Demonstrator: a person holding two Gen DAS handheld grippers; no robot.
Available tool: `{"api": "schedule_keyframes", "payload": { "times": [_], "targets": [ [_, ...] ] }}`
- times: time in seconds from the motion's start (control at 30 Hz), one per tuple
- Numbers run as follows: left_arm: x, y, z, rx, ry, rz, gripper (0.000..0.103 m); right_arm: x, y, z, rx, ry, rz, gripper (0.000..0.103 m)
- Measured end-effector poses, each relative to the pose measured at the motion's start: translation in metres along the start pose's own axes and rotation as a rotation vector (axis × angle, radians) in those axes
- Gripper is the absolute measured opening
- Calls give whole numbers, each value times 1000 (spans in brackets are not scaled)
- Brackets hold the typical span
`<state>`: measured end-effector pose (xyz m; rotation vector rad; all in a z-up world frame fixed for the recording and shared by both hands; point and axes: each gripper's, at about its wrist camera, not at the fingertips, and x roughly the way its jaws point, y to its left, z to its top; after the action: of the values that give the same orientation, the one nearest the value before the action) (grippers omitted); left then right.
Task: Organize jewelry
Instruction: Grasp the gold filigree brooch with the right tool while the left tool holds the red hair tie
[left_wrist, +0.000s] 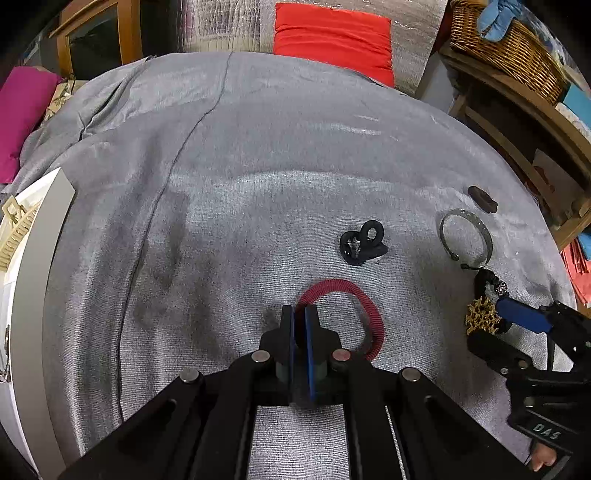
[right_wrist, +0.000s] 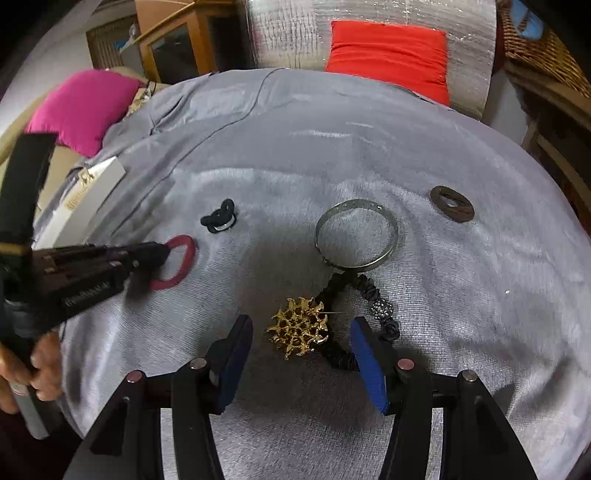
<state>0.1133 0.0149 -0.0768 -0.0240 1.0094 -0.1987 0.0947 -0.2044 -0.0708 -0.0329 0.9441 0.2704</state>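
Note:
A red cord bracelet (left_wrist: 343, 283) lies on the grey cloth (left_wrist: 258, 166), and my left gripper (left_wrist: 300, 314) is shut on its near-left edge; the right wrist view shows this gripper (right_wrist: 162, 254) at the red bracelet (right_wrist: 188, 254). My right gripper (right_wrist: 301, 322) stands open around a gold openwork brooch (right_wrist: 299, 326), its pads clear of it on both sides. A black ruffled bracelet (right_wrist: 365, 288) with a sparkly bead lies partly under the brooch. A silver bangle (right_wrist: 356, 204), a dark brown disc (right_wrist: 452, 204) and a black knotted piece (right_wrist: 219, 218) lie farther back.
A white box (left_wrist: 33, 258) with a gold hair clip sits at the cloth's left edge. A red cushion (left_wrist: 332, 37) and a pink cushion (right_wrist: 81, 107) lie beyond the cloth. Wooden shelving with a wicker basket (left_wrist: 506, 48) stands on the right. A hand (right_wrist: 40, 365) holds the left gripper.

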Motion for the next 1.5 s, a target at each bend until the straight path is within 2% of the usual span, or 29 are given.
{"api": "schedule_keyframes", "payload": {
  "times": [0.13, 0.33, 0.43, 0.63, 0.77, 0.93, 1.17, 1.37, 1.5],
  "targets": [
    [-3, 1, -1, -1, 5, -6, 5, 4, 4, -1, -36, 8, -26, 43],
    [-1, 3, 1, -7, 9, -14, 5, 4, 2, 0, -6, 17, -13, 34],
    [-2, 1, 1, 2, 2, -14, 5, 1, 1, 1, 11, 13, -1, 26],
    [-6, -2, -3, 30, -14, 9, 5, -8, 0, 4, 33, -10, 26, 25],
    [-6, 2, -6, 24, -12, 19, 5, -11, 0, 6, 31, -21, 12, 26],
    [-10, 6, -6, 25, -22, 22, 5, -19, -2, 10, 55, -60, 54, 27],
    [-13, 10, -7, 21, -17, 26, 5, 2, 6, 10, 28, -20, 51, 26],
    [-16, 15, -5, 7, -18, 28, 5, -11, 26, 8, -39, -41, 212, 28],
    [-17, 17, -5, 4, -16, 24, 5, -13, 12, 9, -5, -54, 127, 27]
  ]
}}
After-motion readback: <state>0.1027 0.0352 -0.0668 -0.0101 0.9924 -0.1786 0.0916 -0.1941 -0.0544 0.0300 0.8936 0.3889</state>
